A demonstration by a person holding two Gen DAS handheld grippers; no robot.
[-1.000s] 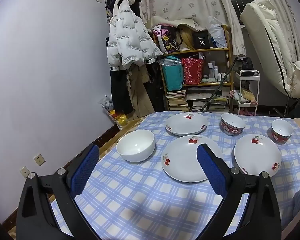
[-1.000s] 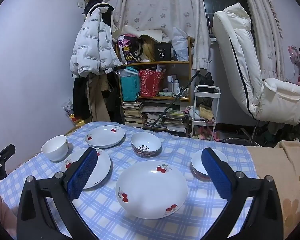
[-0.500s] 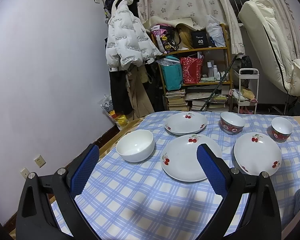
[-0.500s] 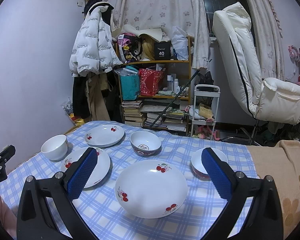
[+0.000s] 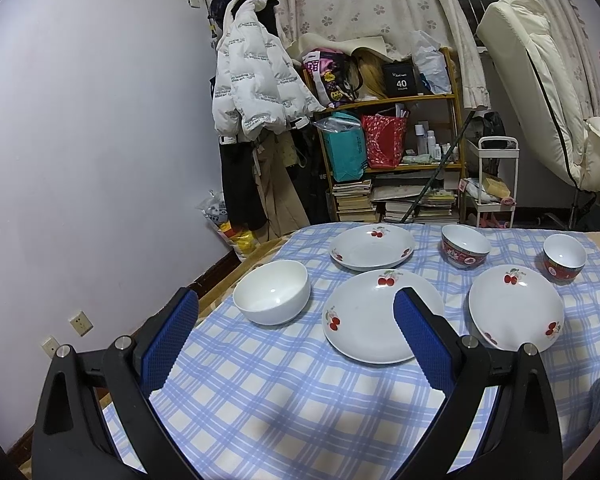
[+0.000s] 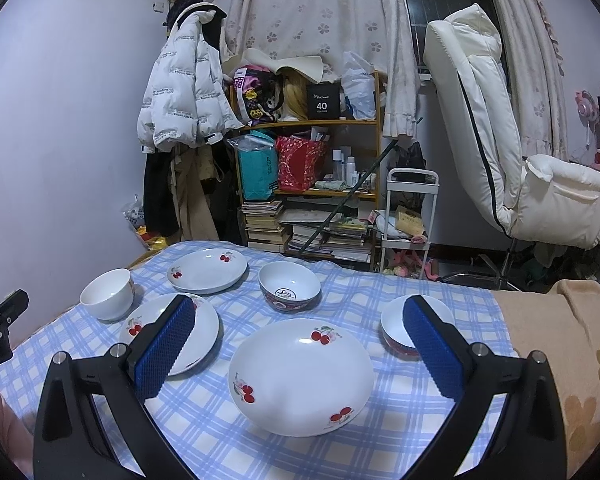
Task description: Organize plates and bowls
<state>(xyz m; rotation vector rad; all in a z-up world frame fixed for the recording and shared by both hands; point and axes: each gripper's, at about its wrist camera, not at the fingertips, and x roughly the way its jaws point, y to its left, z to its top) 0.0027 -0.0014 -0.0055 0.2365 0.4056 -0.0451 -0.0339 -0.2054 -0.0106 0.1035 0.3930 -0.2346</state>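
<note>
- A cluttered room with pale walls: a white puffer jacket (image 5: 256, 80) hangs on the wall, a wooden shelf (image 5: 396, 152) holds bags, bottles and stacked books, and a cream reclining chair (image 6: 500, 140) stands to the right.
- In front, a table is covered with a blue and white checked cloth (image 5: 284, 392). Three plates and three bowls sit on it, all apart from one another.
- The left gripper (image 5: 296, 336) hovers above the near edge of the cloth, its blue padded fingers (image 5: 170, 344) spread wide apart and holding nothing.
- Just ahead of it, between the fingers, sits a plain white bowl (image 5: 272, 297).
- Ahead and behind the right finger lies a cherry plate (image 5: 364, 316), partly hidden by that finger.
- Farther ahead lies a second cherry plate (image 5: 372, 247), with a red patterned bowl (image 5: 465, 246) to its right.
- The right gripper (image 6: 298, 348) also hovers over the cloth, fingers (image 6: 432, 352) spread wide and empty.
- Directly between its fingers, close below, lies a third cherry plate (image 6: 300, 376).
- A small red-sided bowl (image 6: 396, 332) sits behind its right finger, partly hidden.
- A tan flowered blanket (image 6: 572, 352) lies to the right of the cloth.
</note>
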